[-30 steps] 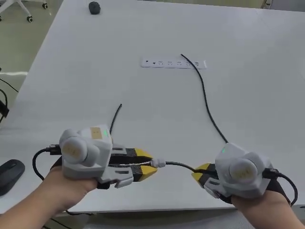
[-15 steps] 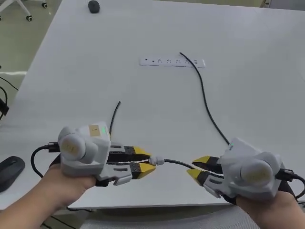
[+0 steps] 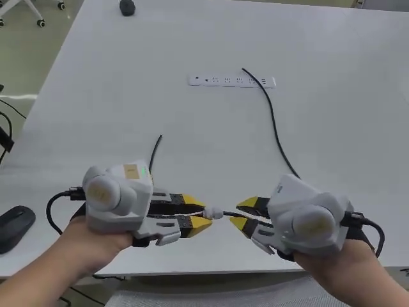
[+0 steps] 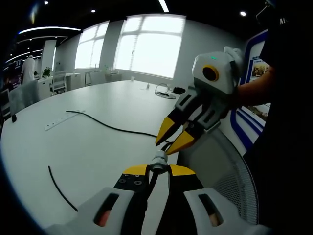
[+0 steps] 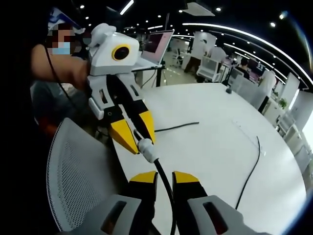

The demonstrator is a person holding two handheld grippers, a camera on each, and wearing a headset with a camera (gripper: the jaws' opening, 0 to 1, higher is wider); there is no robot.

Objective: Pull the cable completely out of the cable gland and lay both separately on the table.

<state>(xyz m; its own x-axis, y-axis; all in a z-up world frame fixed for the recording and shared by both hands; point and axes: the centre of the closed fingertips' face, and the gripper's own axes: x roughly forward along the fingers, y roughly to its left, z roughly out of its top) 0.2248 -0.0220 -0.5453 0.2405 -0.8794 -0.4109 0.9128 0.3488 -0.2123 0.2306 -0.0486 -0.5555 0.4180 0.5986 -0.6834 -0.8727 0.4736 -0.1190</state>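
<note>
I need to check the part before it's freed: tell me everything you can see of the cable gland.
The cable gland is a small, rounded, pale grey fitting, plastic by its look. It sits pinched at the tips of the left gripper's jaws, near the front edge of the white table. The black cable runs out of it toward the right gripper, whose open jaws flank the cable close by without touching the gland.

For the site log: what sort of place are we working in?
Most likely an open-plan office: a big white table with a power strip on it, rows of desks with monitors beyond it, and a mesh office chair at the table's edge.
</note>
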